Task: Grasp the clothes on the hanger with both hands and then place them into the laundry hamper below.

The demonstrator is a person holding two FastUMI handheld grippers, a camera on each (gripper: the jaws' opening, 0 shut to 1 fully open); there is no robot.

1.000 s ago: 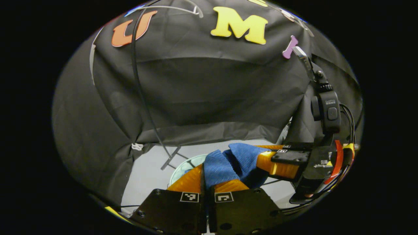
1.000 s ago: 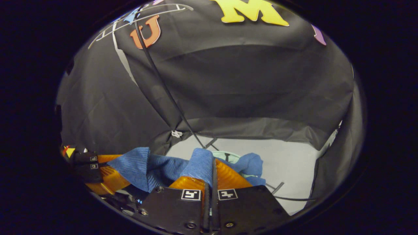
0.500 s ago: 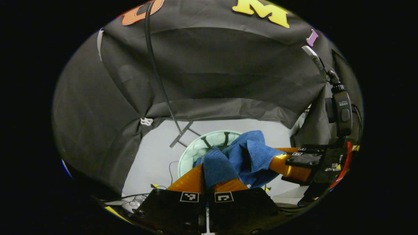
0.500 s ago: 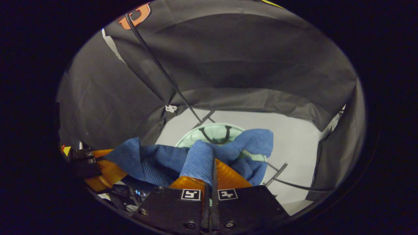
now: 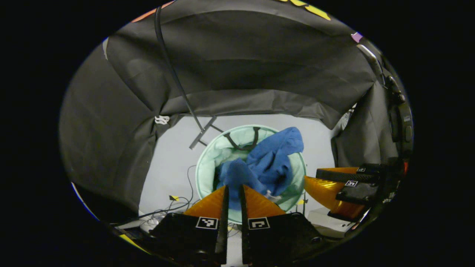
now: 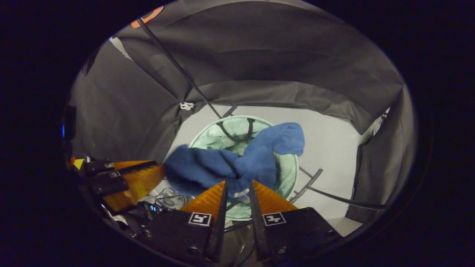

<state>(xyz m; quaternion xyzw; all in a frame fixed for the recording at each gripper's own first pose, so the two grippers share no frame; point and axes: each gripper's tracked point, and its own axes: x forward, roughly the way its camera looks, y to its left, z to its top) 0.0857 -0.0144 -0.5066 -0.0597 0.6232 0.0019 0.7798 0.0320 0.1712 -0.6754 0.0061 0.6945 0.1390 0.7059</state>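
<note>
Your left gripper has its two orange ribbed fingers parted by a narrow slot, with nothing pinched between them; the black plates behind them carry small square markers. Your right gripper stands the same way, fingers apart with a clear gap. In the left gripper view your right gripper sits off to the right, its orange wedges spread.

The blue garment is a soft, finely ribbed knit, bunched and folded, and free of both grippers. In the left gripper view it sits over the mouth of the laundry hamper, one lobe reaching toward the far right rim. In the right gripper view the blue garment looks blurred; its left part spreads past the near left rim of the laundry hamper toward your left gripper. Whether it already rests on the hamper or hangs above it, you cannot tell.

The hamper is a round, pale green fabric tub with thin crumpled walls and a dark loop handle at the far rim. It stands on a smooth pale grey floor, which has open room on its far and right sides. A thin dark stand leg lies just beyond its far left rim, loose cables trail near its left side, and another dark bar lies beside its right rim.
</note>
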